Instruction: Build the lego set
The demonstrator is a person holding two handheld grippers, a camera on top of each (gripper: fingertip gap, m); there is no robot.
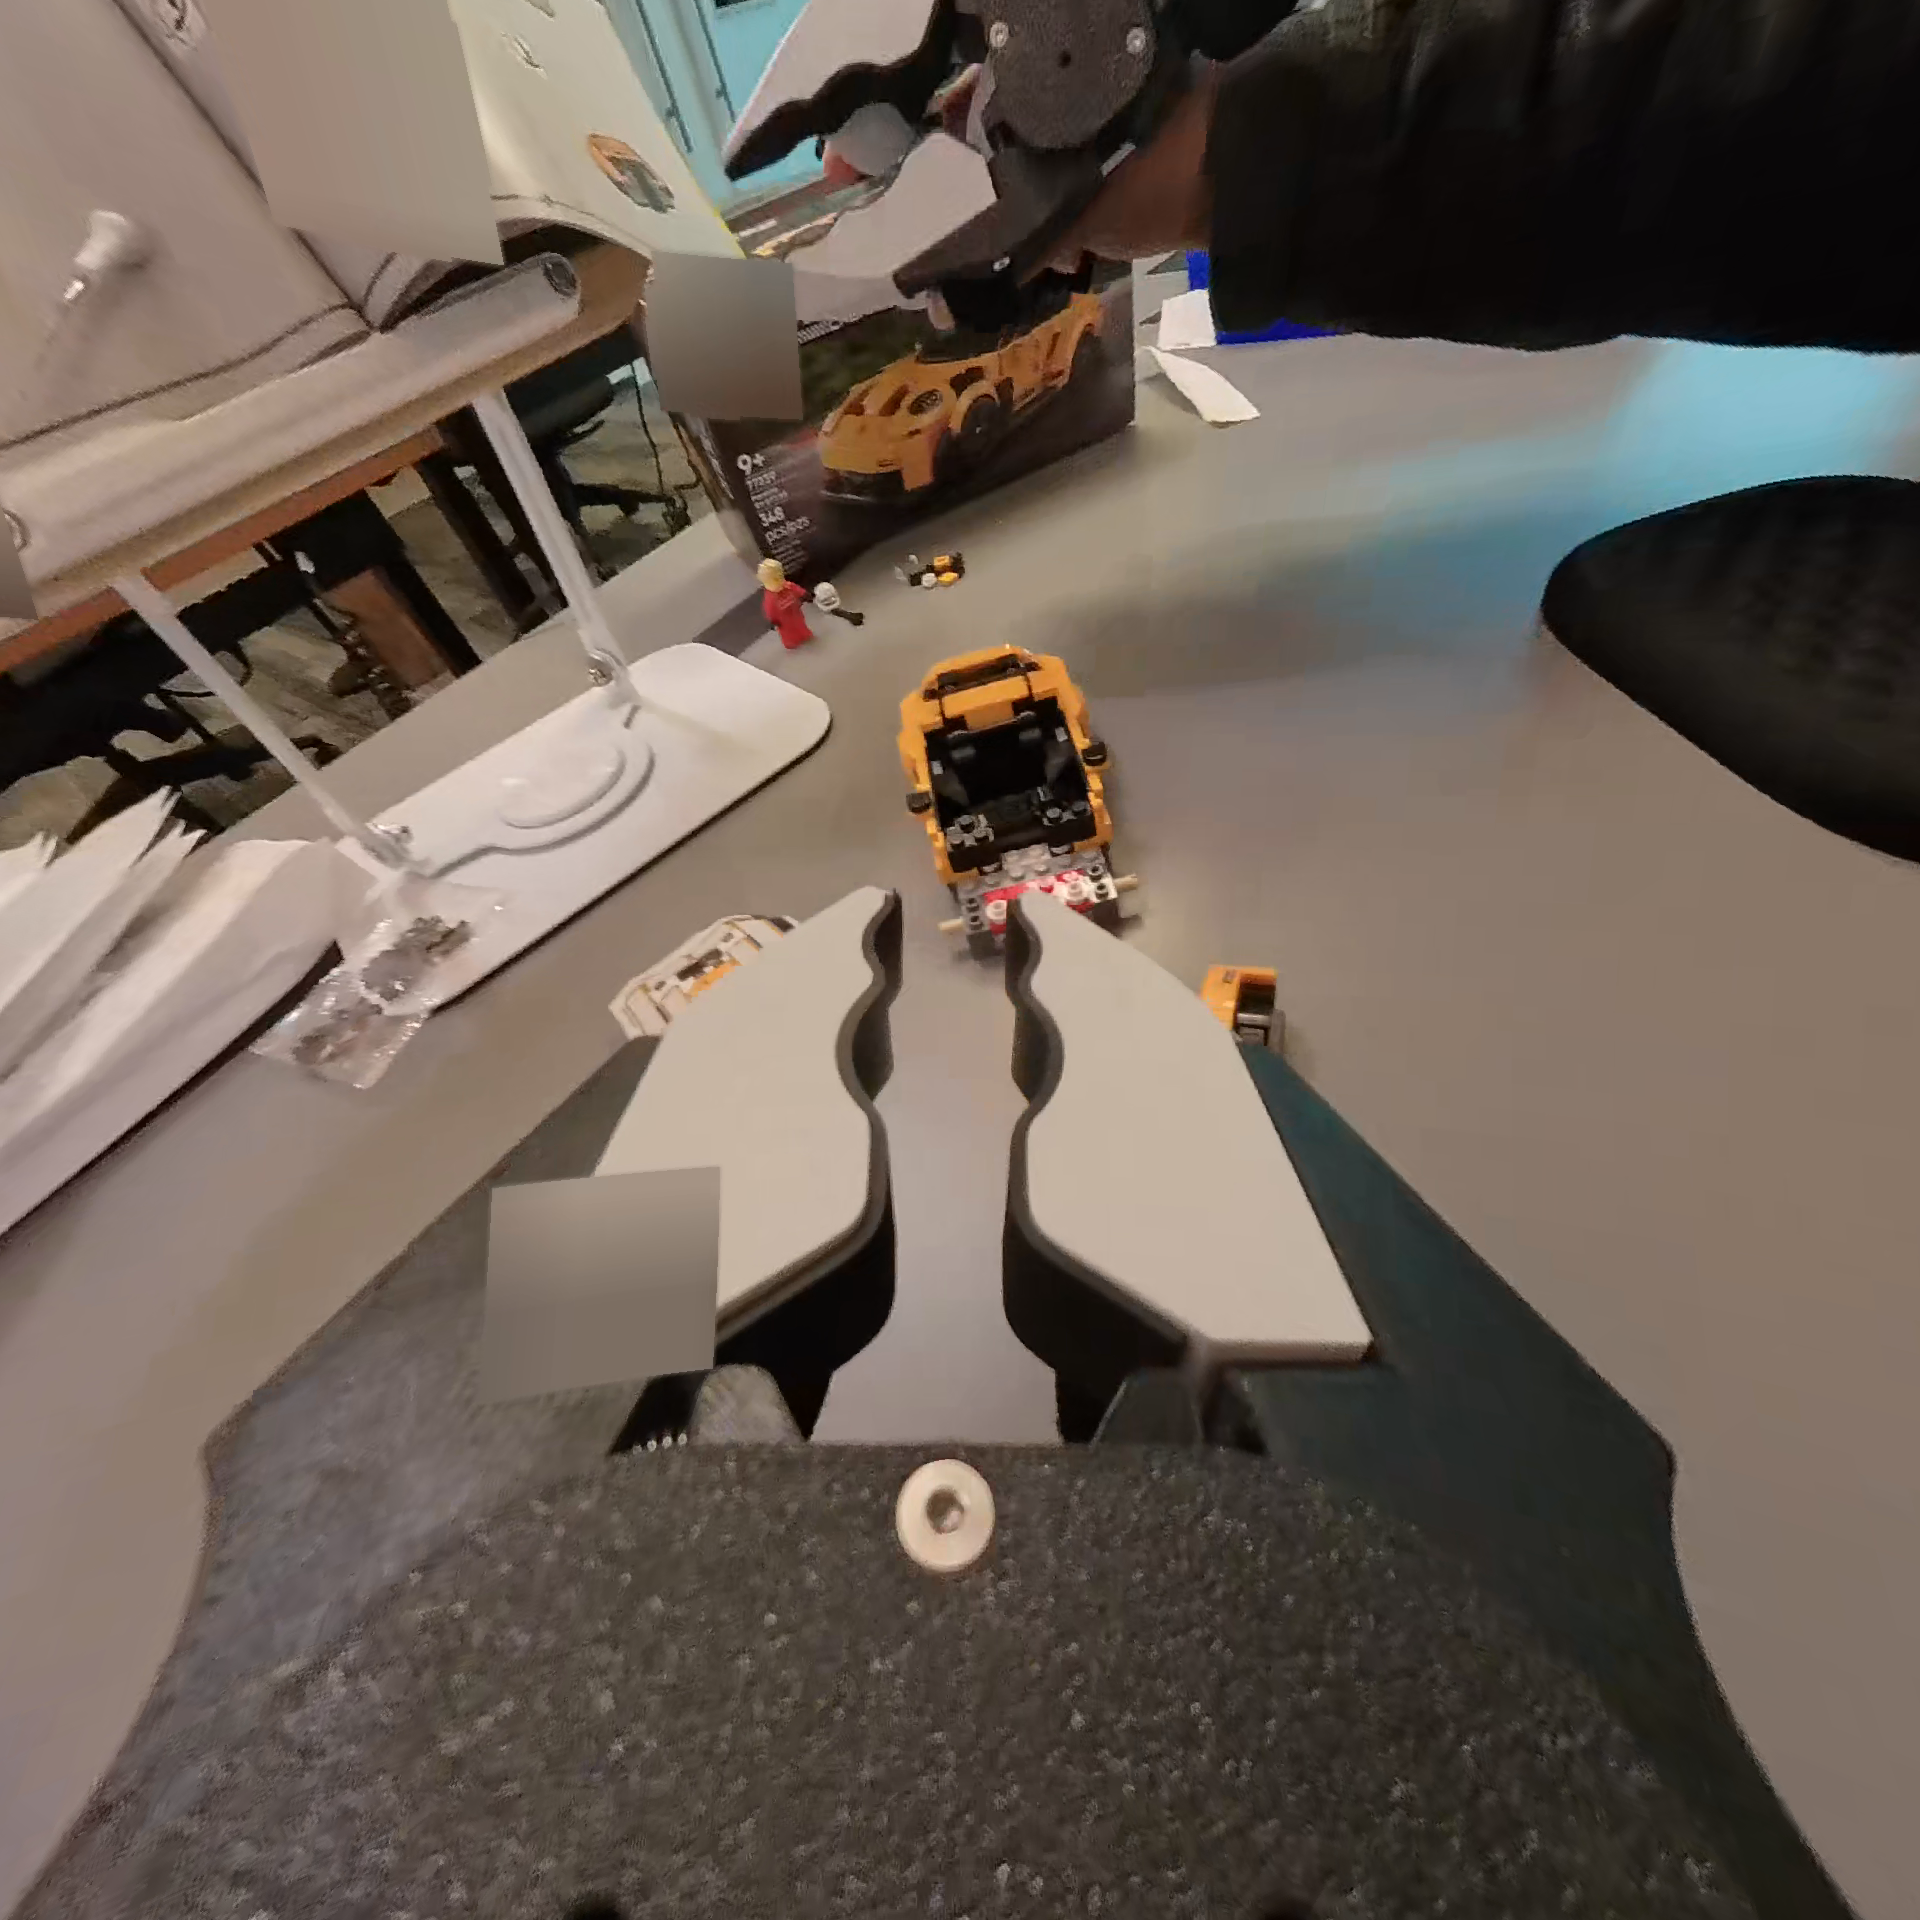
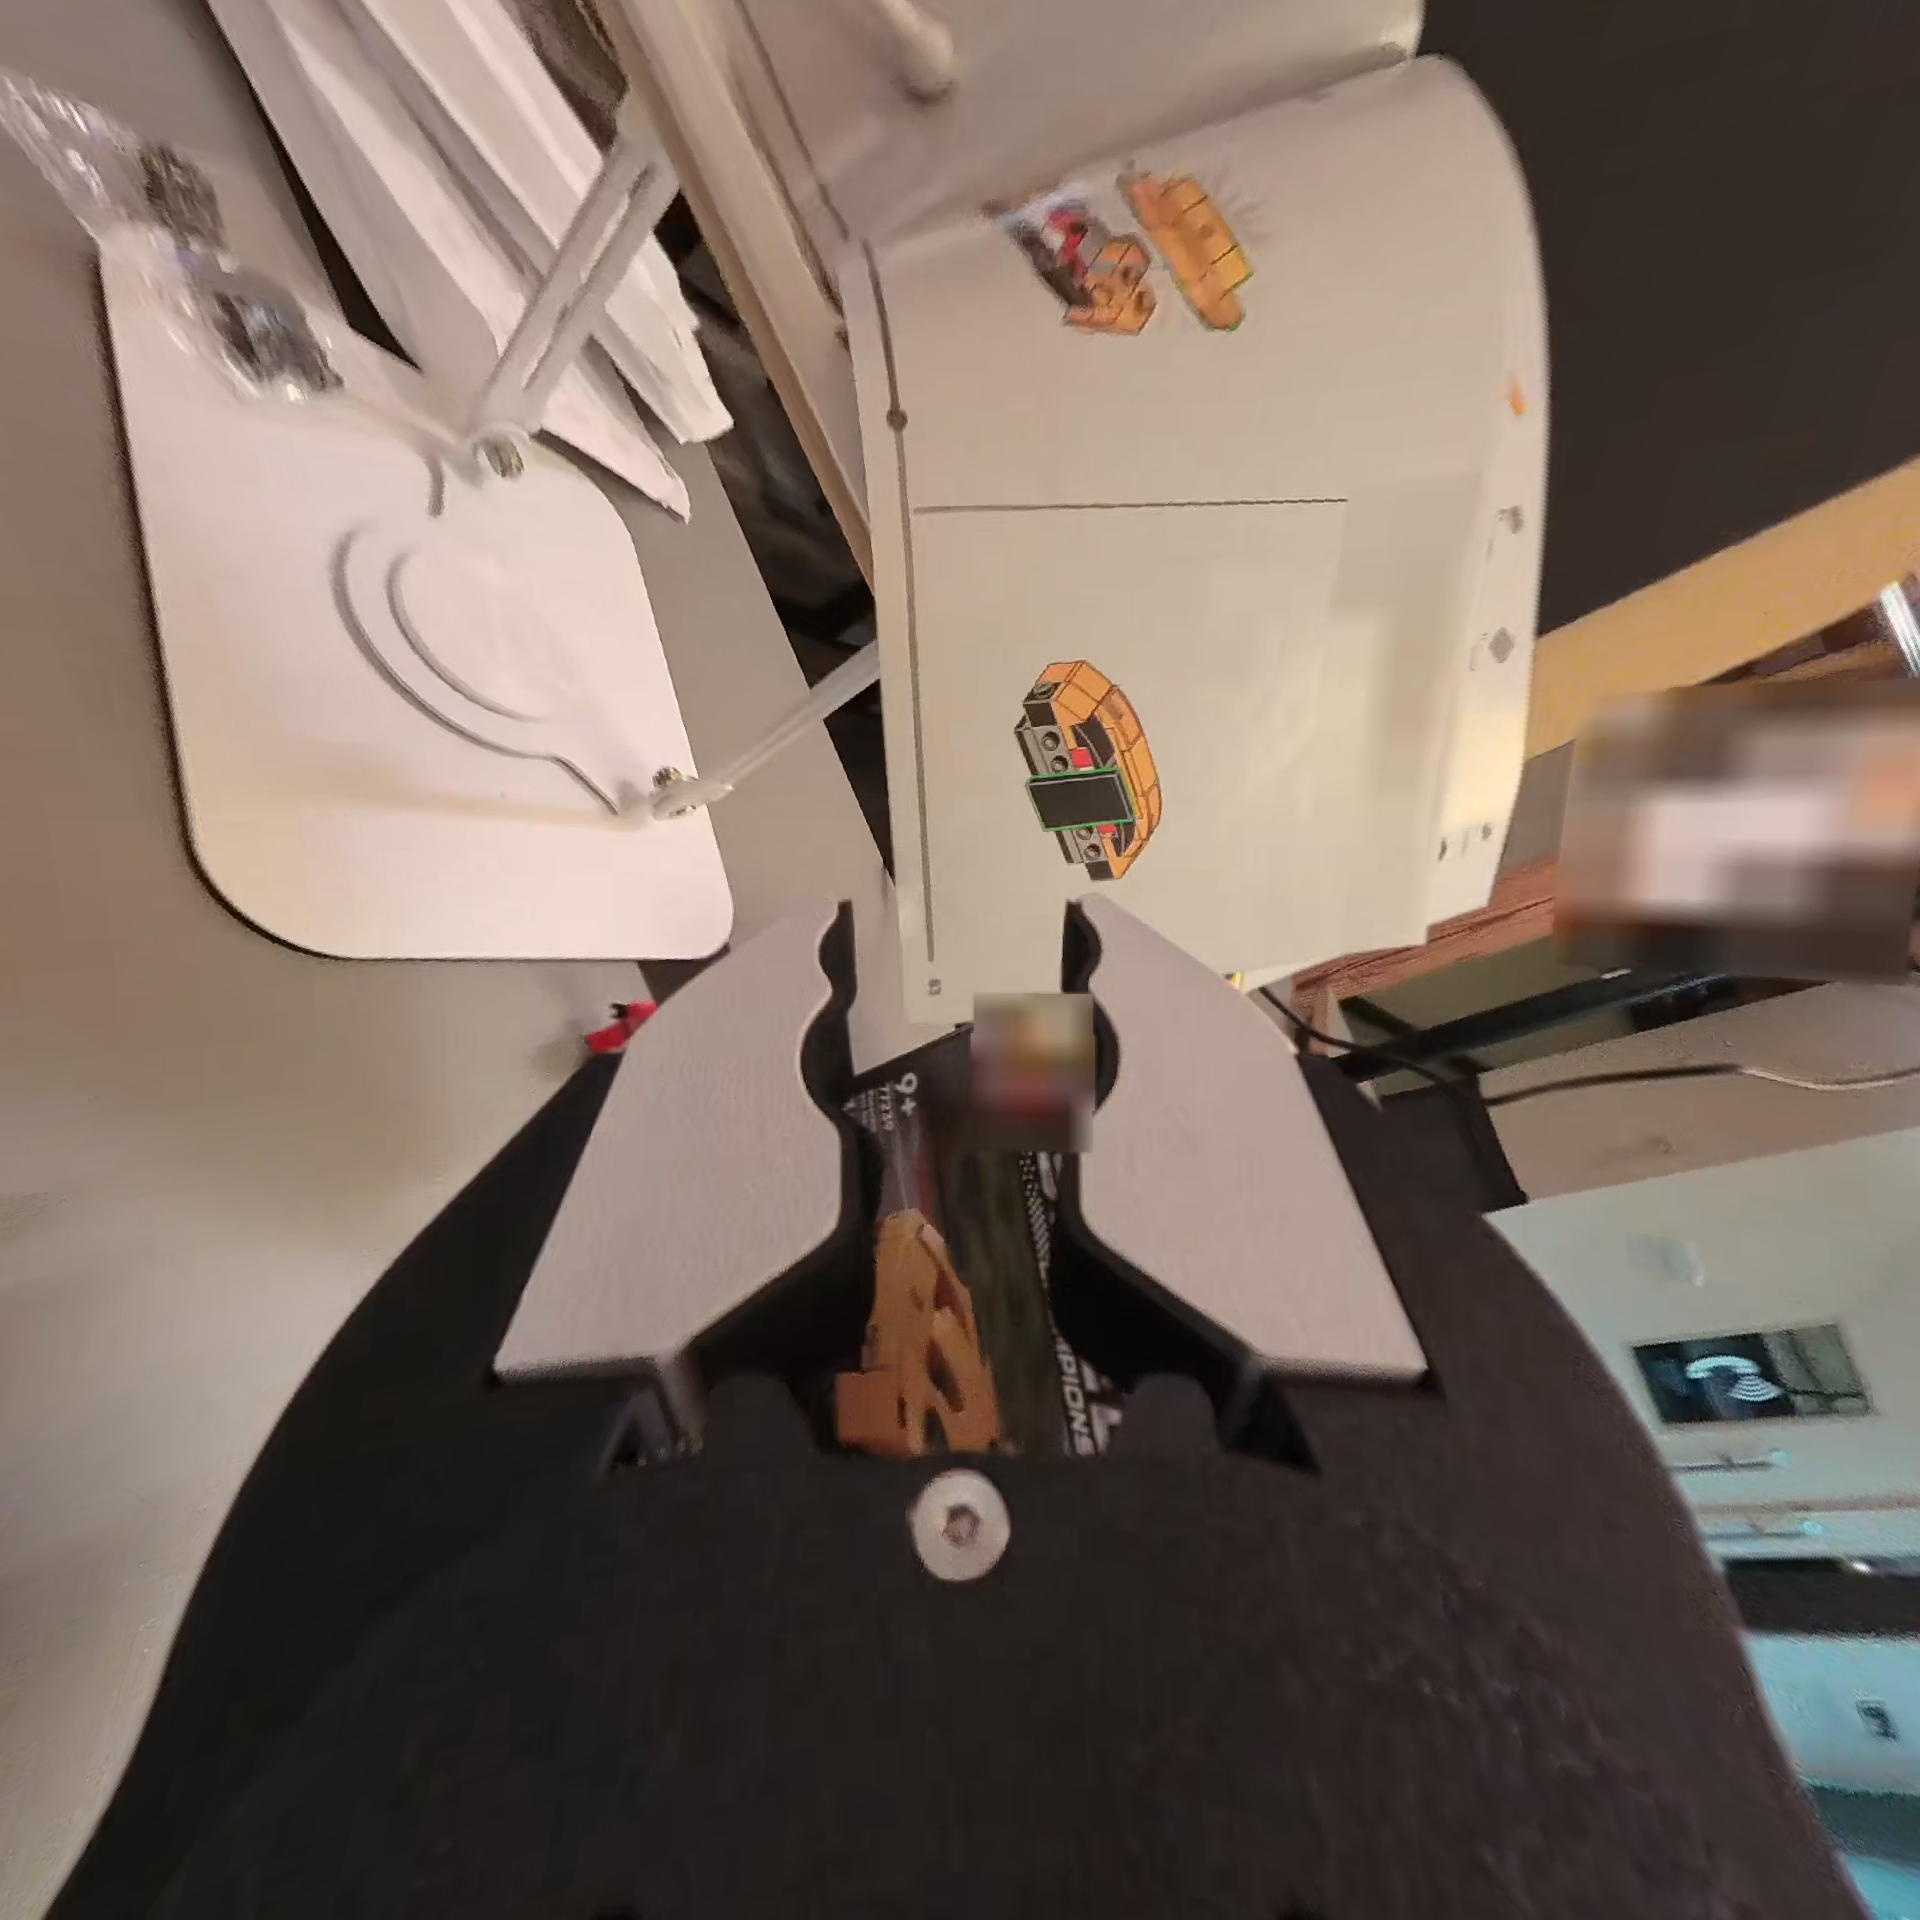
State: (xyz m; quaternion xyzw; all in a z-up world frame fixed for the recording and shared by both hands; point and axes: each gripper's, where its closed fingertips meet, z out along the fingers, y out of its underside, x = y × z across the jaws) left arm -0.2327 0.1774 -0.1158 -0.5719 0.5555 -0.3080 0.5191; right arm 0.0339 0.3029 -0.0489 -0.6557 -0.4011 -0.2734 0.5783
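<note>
A half-built yellow Lego car [image 1: 1003, 769] stands on the grey table [image 1: 1403, 935] with its roof off. My left gripper [image 1: 956, 914] is open and empty, low over the table, its tips just short of the car's near end. A small yellow sub-assembly [image 1: 1242, 997] lies beside its right finger. My right gripper [image 2: 961, 925] is open and held up over the Lego box [image 2: 935, 1299]. A page edge of the instruction booklet [image 2: 1195, 623] lies between its fingertips. It also shows at the top of the left wrist view [image 1: 831, 208], at the page.
The Lego box [image 1: 935, 416] stands behind the car, with a red minifigure [image 1: 784, 603] and small loose pieces [image 1: 935, 569] in front of it. A white stand base [image 1: 623, 748], a bag of parts [image 1: 364, 987] and a sticker sheet [image 1: 696, 966] lie left. A black chair [image 1: 1766, 644] is right. Across from one pair of fingers to the other is roughly 30 cm.
</note>
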